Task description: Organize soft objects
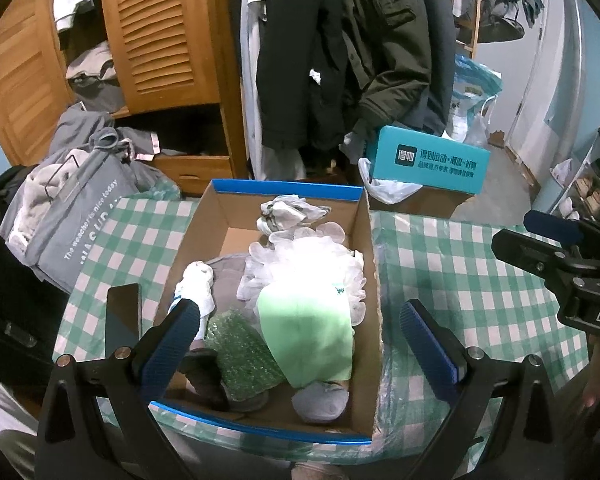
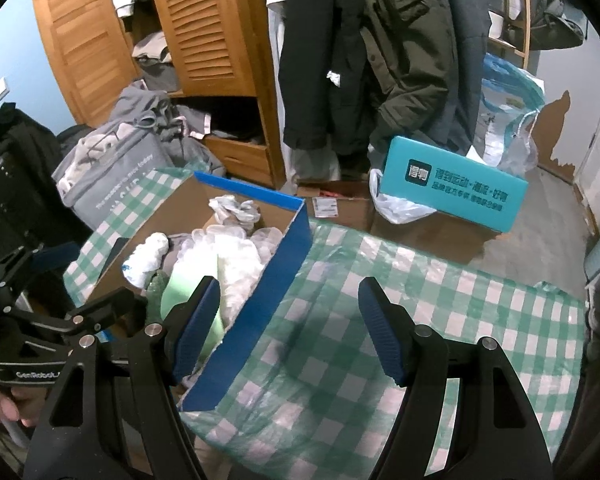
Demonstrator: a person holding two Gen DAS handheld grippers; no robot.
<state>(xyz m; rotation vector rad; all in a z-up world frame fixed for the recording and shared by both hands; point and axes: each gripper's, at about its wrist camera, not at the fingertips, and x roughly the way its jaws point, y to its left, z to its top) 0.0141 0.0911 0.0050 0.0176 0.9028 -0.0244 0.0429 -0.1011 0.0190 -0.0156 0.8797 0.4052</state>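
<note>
A blue-edged cardboard box (image 1: 370,280) stands on the green checked tablecloth (image 1: 460,280). It holds a light green cloth (image 1: 308,336), white bubble wrap (image 1: 308,256), green bubble wrap (image 1: 240,352), a white sock (image 1: 198,284), a crumpled white piece (image 1: 288,208) and a grey item (image 1: 320,400). My left gripper (image 1: 300,332) is open and empty above the box's near end. My right gripper (image 2: 288,320) is open and empty, straddling the box's blue right wall (image 2: 260,292); its left finger (image 2: 196,328) is over the green cloth (image 2: 180,292).
A grey bag of clothes (image 1: 72,220) sits left of the box. A teal carton (image 1: 432,160) and plastic bags lie behind the table. Coats (image 1: 340,60) hang by a wooden wardrobe (image 1: 160,40). The right gripper's body (image 1: 560,264) shows at the right in the left wrist view.
</note>
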